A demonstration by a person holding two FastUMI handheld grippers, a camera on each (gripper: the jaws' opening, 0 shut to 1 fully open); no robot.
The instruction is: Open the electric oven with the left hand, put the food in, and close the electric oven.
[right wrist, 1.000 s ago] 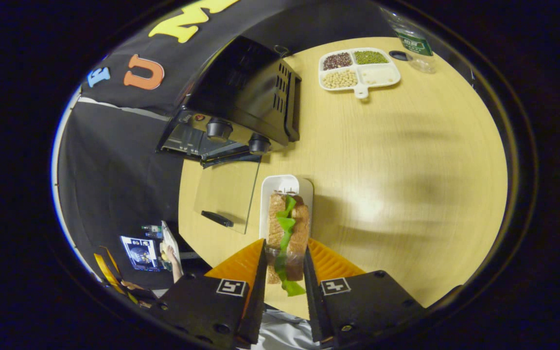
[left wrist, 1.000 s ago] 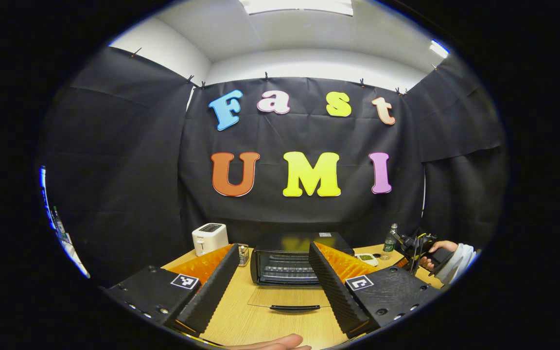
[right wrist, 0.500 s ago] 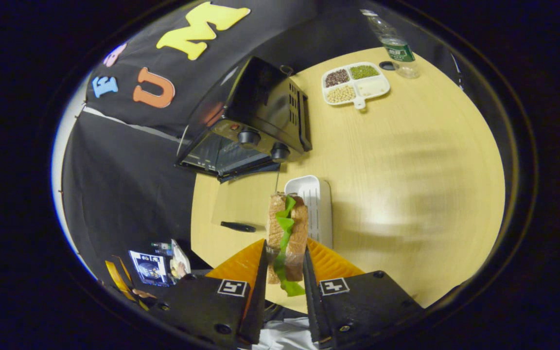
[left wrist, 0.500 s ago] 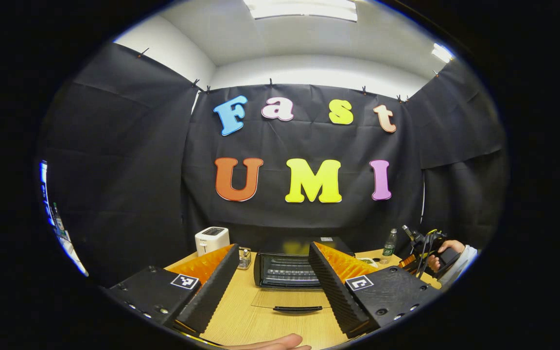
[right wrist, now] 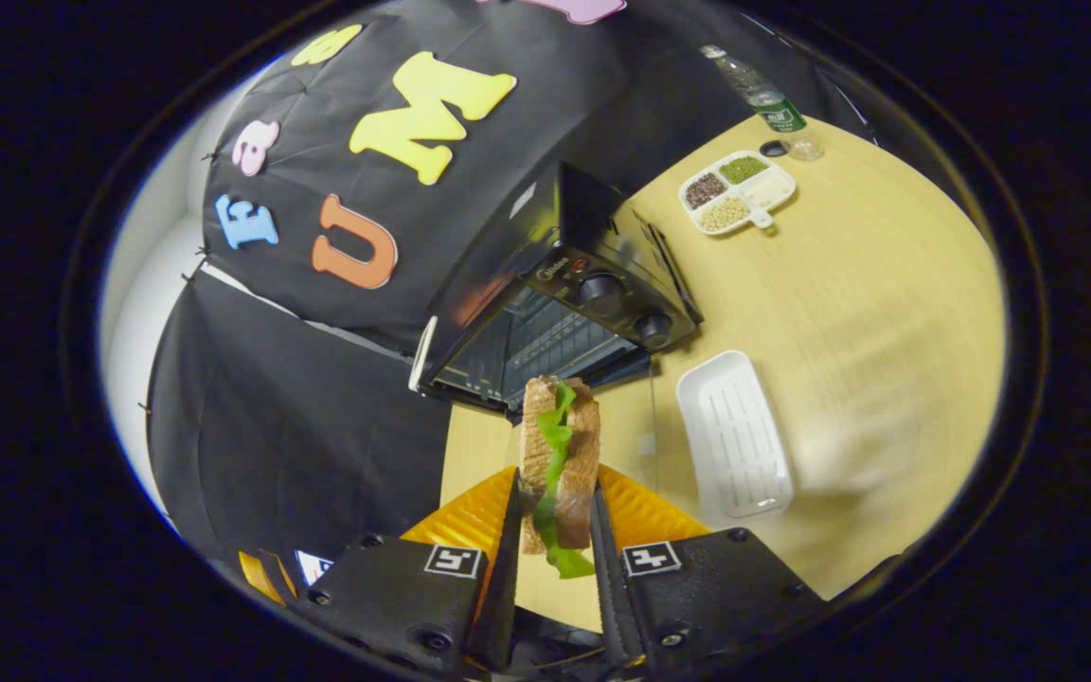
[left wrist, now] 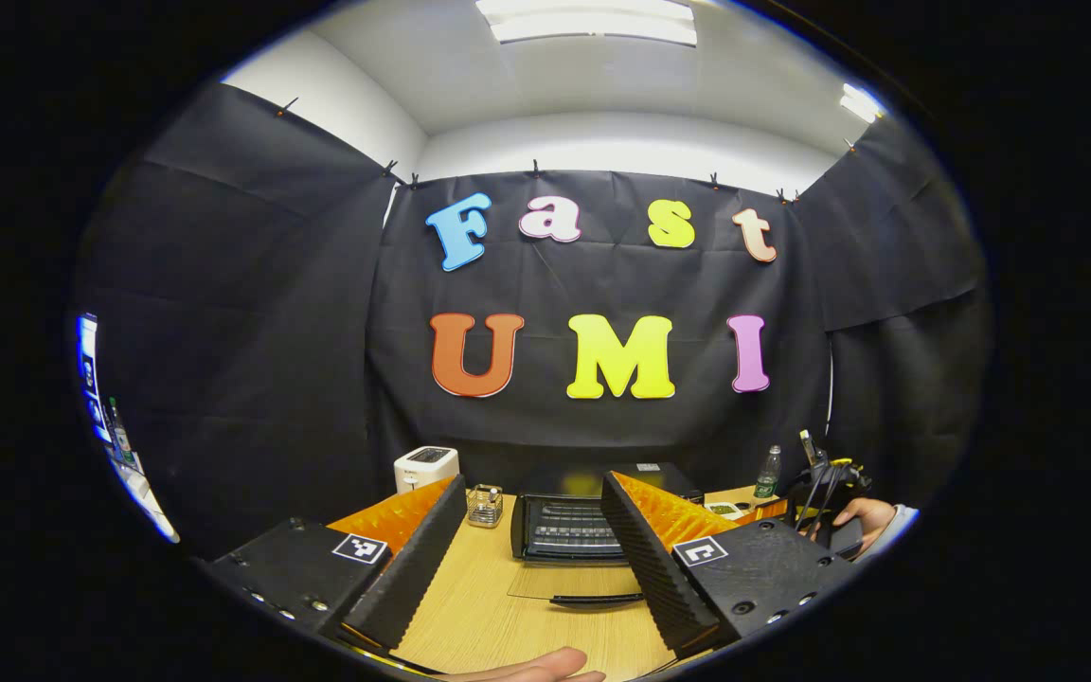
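Sandwich (right wrist: 557, 464) clamped on edge in right gripper (right wrist: 555, 530), off the table, long axis pointing straight at the oven (right wrist: 545, 313) mouth just ahead. Door (left wrist: 572, 585) lies flat open, rack bare. White tray (right wrist: 733, 436) sits beside. Left gripper (left wrist: 536, 559) spread wide, empty, well back, facing the oven front.

I see the black oven (right wrist: 555, 294) standing open, door (left wrist: 576, 583) flat on the table; the lettuce sandwich (right wrist: 558, 464) is upright, off its tray.
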